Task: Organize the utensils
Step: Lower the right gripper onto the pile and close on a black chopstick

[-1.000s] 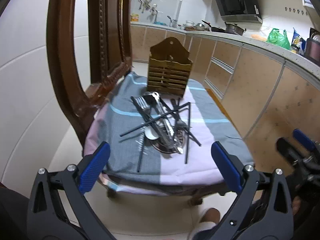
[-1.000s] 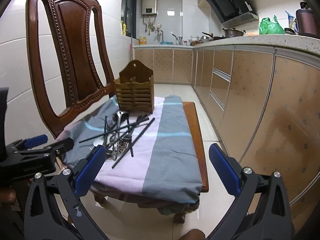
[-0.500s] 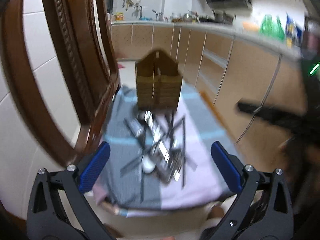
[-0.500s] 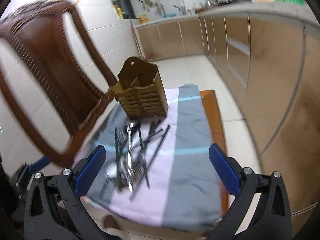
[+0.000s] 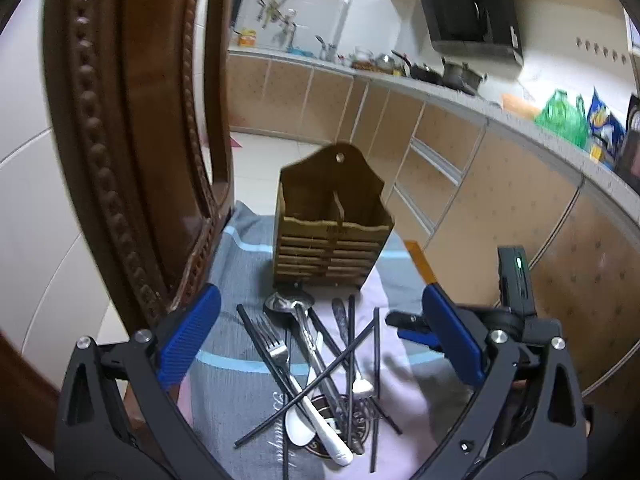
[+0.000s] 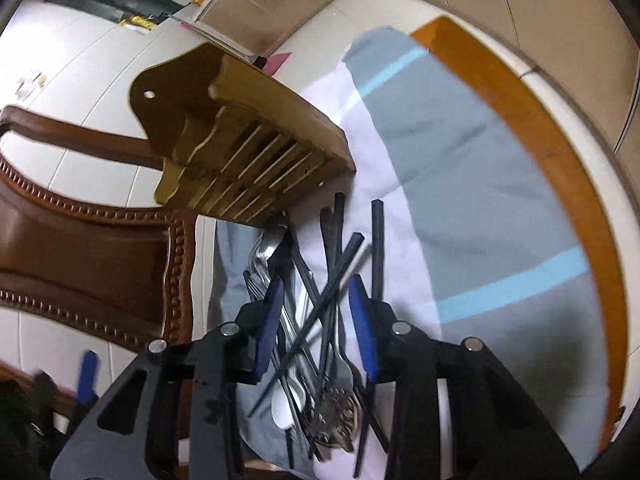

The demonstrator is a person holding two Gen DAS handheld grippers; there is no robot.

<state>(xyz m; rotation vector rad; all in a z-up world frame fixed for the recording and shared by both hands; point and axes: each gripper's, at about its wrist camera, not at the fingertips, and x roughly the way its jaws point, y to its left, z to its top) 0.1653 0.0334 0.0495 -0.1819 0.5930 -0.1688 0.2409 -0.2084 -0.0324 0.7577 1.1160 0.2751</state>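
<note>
A pile of utensils (image 5: 320,368) lies on a striped cloth (image 5: 224,372): black chopsticks (image 5: 352,360), a fork (image 5: 274,344), metal spoons and a white spoon (image 5: 298,428). A wooden slatted caddy (image 5: 332,224) stands behind the pile. My left gripper (image 5: 316,340) is open wide, just above the near side of the pile. My right gripper (image 6: 316,312) is tilted and partly closed, its blue pads either side of the crossed chopsticks (image 6: 332,280), low over the pile (image 6: 316,380). The caddy (image 6: 240,148) is beyond it. The right gripper also shows in the left wrist view (image 5: 416,330).
The cloth covers the seat of a carved wooden chair; its back (image 5: 132,152) rises close on the left. The seat's bare wooden edge (image 6: 540,136) shows on the right. Kitchen cabinets (image 5: 460,168) and a cluttered counter run along the right and back.
Both grippers have moved in close over the utensil pile. The right gripper has tilted, dropped down and narrowed its jaws around the chopsticks. The left stays wide open.
</note>
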